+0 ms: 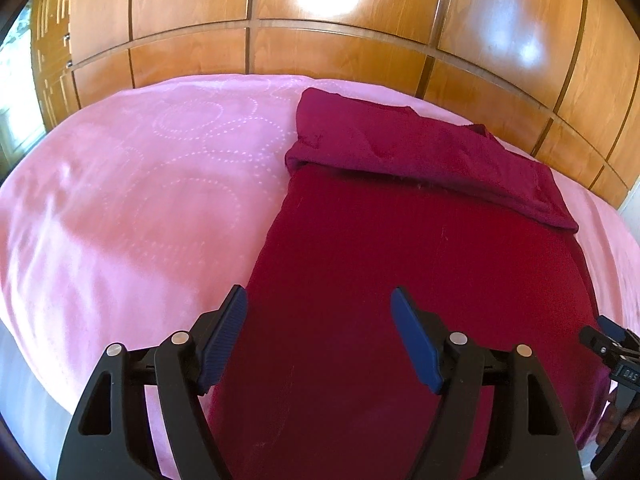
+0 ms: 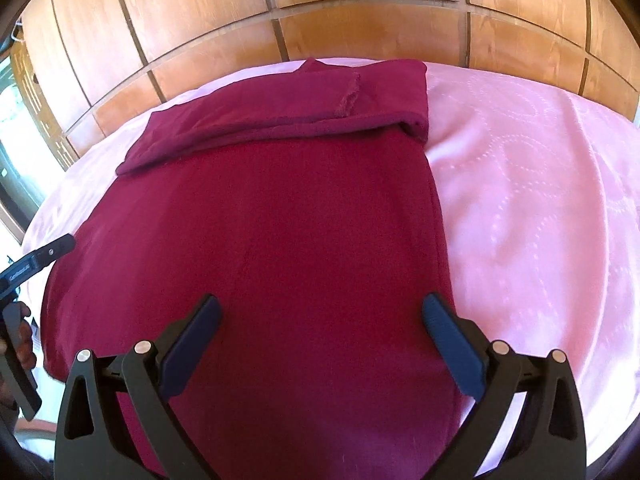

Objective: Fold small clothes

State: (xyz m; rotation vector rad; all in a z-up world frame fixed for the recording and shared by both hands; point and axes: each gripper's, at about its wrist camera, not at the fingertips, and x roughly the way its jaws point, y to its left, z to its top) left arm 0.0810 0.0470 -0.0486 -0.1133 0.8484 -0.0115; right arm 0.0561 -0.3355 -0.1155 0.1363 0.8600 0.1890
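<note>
A dark red garment [image 1: 400, 280] lies flat on a pink bedspread [image 1: 140, 200]; its far end is folded back over itself in a band [image 1: 420, 148]. My left gripper [image 1: 319, 300] is open and empty above the garment's near left edge. My right gripper [image 2: 320, 308] is open and empty above the garment's [image 2: 280, 240] near right part, with the folded band [image 2: 288, 108] beyond. The right gripper shows at the left wrist view's right edge [image 1: 612, 344], the left gripper at the right wrist view's left edge [image 2: 36, 260].
The pink bedspread [image 2: 540, 200] spreads wide on both sides of the garment. Glossy wooden wardrobe panels [image 1: 340, 40] stand close behind the bed. A bright window [image 1: 12, 80] is at the far left.
</note>
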